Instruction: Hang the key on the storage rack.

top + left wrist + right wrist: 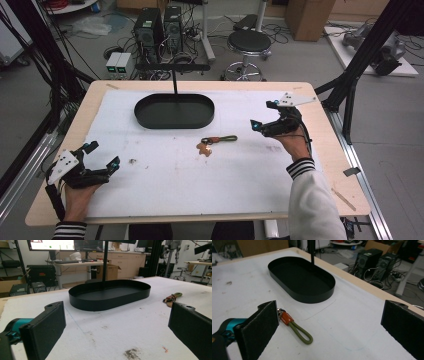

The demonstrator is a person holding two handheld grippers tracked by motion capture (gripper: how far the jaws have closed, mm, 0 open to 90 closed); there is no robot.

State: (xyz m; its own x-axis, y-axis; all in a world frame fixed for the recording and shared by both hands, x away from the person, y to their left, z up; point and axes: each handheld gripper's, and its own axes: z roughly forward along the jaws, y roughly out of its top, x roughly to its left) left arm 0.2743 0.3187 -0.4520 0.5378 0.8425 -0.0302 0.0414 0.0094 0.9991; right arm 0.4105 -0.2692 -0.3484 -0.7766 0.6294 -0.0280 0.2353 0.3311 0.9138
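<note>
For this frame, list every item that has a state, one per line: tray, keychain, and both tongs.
Black tray: upright on the white mat, nothing inside.
Keychain: lying flat on the mat in front of the tray, outside it, untouched.
Left tongs: open, holding nothing, near the table's front left.
Right tongs: open, holding nothing, apart from the keychain, to its right.

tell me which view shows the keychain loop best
The right gripper view: the keychain lies close, with its green loop and orange tab clear. The high view shows it small; the left gripper view catches it distant, by the right jaw.
</note>
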